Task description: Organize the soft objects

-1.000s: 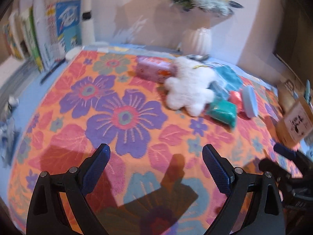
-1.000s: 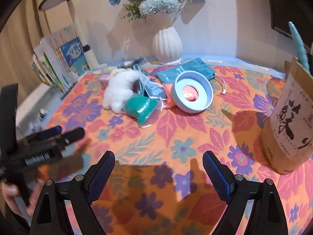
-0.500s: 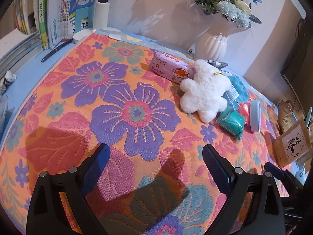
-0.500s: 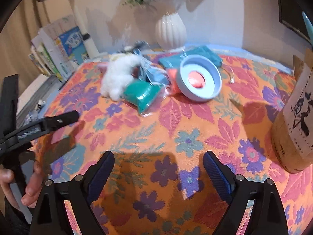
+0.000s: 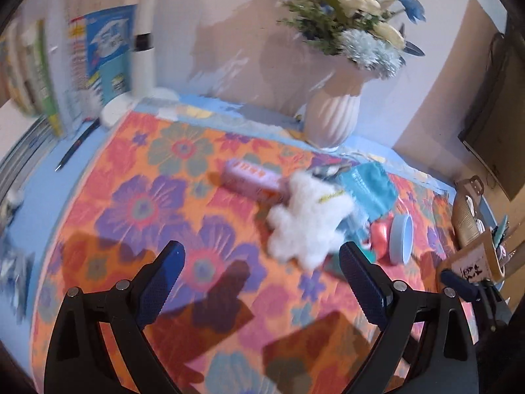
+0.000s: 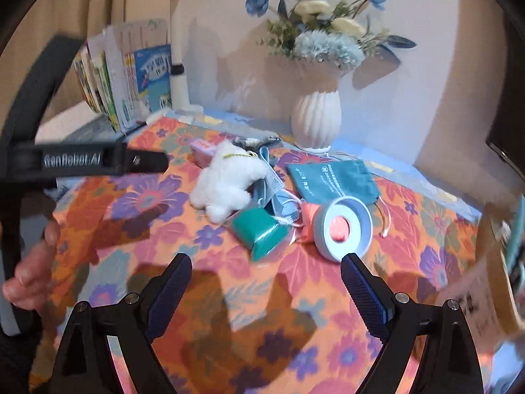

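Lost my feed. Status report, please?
Left gripper open, empty. Right gripper open, empty. White plush toy untouched in the pile on the tablecloth. Nothing blocking.

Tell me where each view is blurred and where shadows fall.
Left wrist view: motion blur smears the white plush toy and books; gripper shadows darken the floral cloth. Right wrist view: plush sharper, paper bag at right edge smeared; shadows lie before the fingers.

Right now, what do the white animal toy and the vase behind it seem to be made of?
White toy: looks like plush fabric, matte, with a fuzzy, fluffy outline. Vase: probably glazed ceramic, white and ribbed, with soft shine along the ridges; plastic cannot be excluded.
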The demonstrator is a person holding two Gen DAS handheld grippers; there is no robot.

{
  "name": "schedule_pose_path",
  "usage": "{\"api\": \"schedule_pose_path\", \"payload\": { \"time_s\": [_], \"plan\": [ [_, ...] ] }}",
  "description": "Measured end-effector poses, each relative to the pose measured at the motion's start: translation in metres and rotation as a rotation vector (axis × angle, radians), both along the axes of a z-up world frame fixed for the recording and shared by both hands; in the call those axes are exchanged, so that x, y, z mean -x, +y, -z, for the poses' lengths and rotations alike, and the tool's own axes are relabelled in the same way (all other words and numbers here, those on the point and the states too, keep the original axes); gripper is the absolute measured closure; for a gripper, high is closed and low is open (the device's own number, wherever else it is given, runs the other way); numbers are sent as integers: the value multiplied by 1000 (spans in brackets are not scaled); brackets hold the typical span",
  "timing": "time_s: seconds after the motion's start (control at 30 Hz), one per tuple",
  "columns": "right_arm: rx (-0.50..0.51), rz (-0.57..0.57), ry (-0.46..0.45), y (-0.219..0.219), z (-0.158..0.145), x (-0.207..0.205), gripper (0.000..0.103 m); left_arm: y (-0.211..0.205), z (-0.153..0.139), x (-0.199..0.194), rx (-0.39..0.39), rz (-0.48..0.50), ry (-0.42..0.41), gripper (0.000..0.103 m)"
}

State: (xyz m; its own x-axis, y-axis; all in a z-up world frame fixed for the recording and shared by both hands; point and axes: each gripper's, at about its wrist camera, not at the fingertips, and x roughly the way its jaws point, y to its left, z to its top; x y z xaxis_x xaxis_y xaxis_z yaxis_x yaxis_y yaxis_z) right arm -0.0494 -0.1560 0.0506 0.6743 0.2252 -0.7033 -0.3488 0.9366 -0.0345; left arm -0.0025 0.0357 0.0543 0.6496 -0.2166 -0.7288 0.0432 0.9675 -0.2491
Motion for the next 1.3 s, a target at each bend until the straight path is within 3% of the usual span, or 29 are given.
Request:
{"api": "schedule_pose_path", "payload": {
  "time_s": [0.13, 0.23, 0.37, 0.5, 0.53, 0.57, 0.63, 0.77, 0.93, 1.17, 1.3],
  "plan": [
    [-92, -42, 84, 6, 19, -29, 12, -23, 19, -23, -26, 93, -7, 9],
    [-78, -53, 80, 17, 29, -43, 12, -32, 39, -38, -57, 120, 19, 9],
    [-33, -37, 64, 23, 43, -58, 12, -31, 56, -51, 6, 130, 45, 9],
    [-62, -41, 104, 22, 49, -70, 17, -30, 60, -56, 49, 134, 46, 9],
    [-58, -39, 111, 22, 50, -72, 17, -30, 60, -56, 56, 135, 46, 15],
    [-54, -38, 120, 24, 52, -73, 25, -31, 61, -56, 60, 138, 47, 20],
    [-49, -44, 153, 26, 57, -76, 44, -34, 62, -54, 79, 177, 41, 49],
    [-104, -37, 147, 17, 55, -73, 53, -42, 58, -48, 40, 200, 17, 58],
    [-158, -21, 147, 5, 50, -56, 54, -35, 51, -24, 52, 187, -4, 60],
    [-188, -31, 152, -14, 46, 14, 54, -14, 49, 37, 99, 182, 0, 60],
    [-167, 12, 152, -25, 48, 40, 53, -13, 51, 52, 79, 162, -2, 60]
  ]
}}
